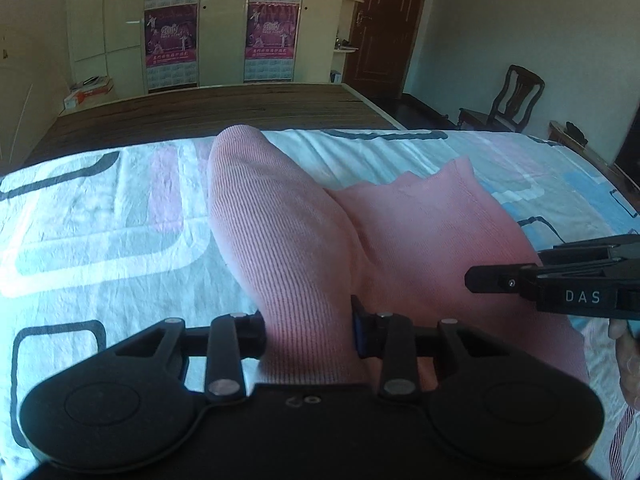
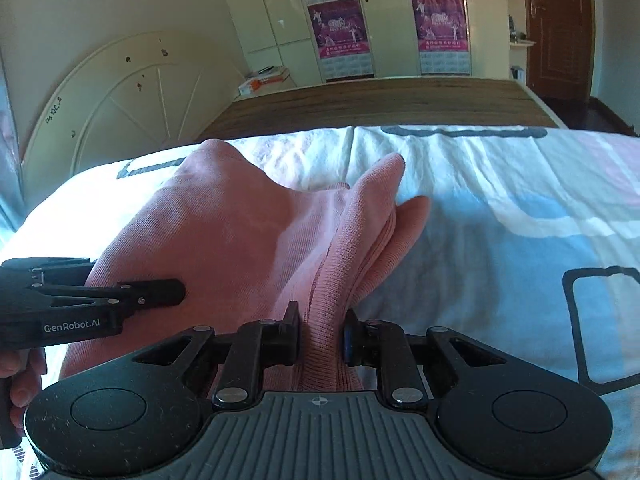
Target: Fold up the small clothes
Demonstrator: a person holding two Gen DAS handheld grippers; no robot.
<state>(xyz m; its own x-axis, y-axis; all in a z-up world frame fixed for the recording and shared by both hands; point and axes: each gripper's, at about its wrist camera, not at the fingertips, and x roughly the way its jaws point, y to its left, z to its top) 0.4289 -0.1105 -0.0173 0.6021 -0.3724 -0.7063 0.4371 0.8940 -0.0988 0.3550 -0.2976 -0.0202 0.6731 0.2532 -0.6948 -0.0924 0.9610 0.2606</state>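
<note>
Left gripper (image 1: 310,334) tipped downward, jaws squeezed onto a bunch of pink cloth (image 1: 280,240), right gripper (image 2: 322,338) tipped downward beside it, jaws pinched on the same cloth, a hand (image 2: 20,380) behind the left gripper

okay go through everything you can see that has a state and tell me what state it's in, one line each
pink garment: bunched, lifted off the bedsheet at both gripped ends.
left gripper: shut on the pink garment.
right gripper: shut on the pink garment.
bedsheet: spread flat, wrinkled.
brown door: closed.
wardrobe doors: closed.
</note>
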